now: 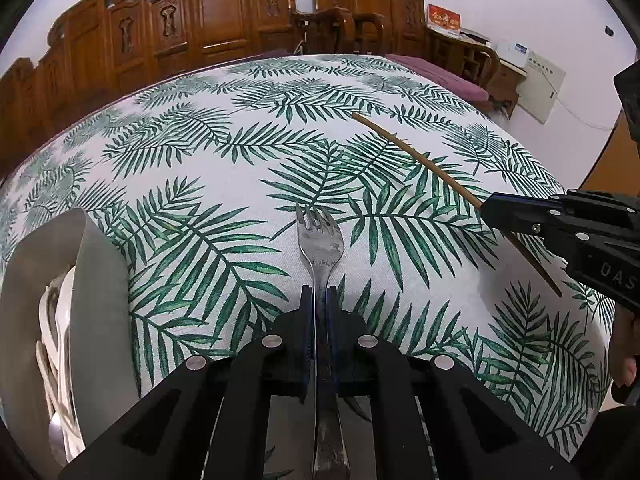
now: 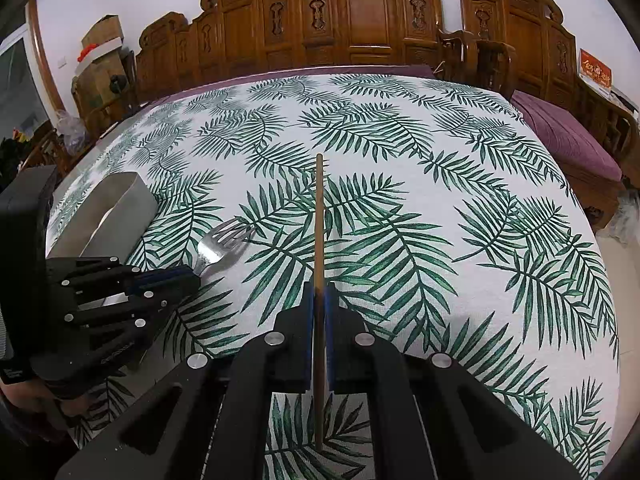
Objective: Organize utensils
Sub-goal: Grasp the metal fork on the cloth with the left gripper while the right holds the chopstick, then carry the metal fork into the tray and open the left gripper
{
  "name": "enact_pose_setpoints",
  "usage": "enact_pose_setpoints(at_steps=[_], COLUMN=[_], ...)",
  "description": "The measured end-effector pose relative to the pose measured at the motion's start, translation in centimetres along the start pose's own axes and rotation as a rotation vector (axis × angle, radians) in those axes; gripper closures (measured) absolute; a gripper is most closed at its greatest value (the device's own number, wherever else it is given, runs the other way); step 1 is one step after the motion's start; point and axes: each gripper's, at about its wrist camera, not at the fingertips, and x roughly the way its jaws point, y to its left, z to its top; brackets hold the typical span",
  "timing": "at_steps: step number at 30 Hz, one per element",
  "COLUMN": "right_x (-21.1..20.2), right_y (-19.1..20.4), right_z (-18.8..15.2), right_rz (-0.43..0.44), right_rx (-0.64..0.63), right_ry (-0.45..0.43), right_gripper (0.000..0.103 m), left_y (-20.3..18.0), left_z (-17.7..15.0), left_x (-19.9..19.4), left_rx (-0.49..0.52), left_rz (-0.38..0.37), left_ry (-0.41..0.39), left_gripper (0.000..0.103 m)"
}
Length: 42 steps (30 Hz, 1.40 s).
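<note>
Grey holder (image 1: 96, 304) contains white utensils (image 1: 60, 320) — left tool (image 1: 319, 296) clamps fork (image 1: 320, 240), right tool (image 2: 319, 292) clamps chopstick (image 2: 319, 220)

Green palm-leaf tablecloth (image 1: 224, 168), silver fork (image 1: 320, 240), brown chopstick (image 2: 319, 216)

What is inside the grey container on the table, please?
The grey container holds white utensils, seemingly spoons, standing against its wall. Its near wall and the picture's edge hide their lower parts, so their number cannot be told.
</note>
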Motion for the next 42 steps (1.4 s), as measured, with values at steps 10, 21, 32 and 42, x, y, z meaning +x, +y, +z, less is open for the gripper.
enact_pose_setpoints(at_steps=[10, 21, 32, 42], right_x=[-0.1, -2.1, -2.6, -3.5], right_y=[0.3, 2.9, 3.1, 4.7], right_z=[0.1, 0.7, 1.0, 1.2], right_rz=[0.003, 0.028, 0.043, 0.072], right_rx=[-0.006, -0.044, -0.045, -0.064], right_ry=[-0.006, -0.058, -0.072, -0.094], right_gripper=[0.097, 0.097, 0.097, 0.097], left_y=[0.3, 2.2, 2.5, 3.5], left_z=[0.6, 0.8, 0.4, -0.1], left_x=[-1.8, -6.5, -7.4, -10.6], left_rx=[-0.005, -0.042, -0.038, -0.063], left_rz=[0.006, 0.007, 0.008, 0.020], left_ry=[-0.039, -0.092, -0.103, -0.133], left_gripper=[0.098, 0.102, 0.102, 0.102])
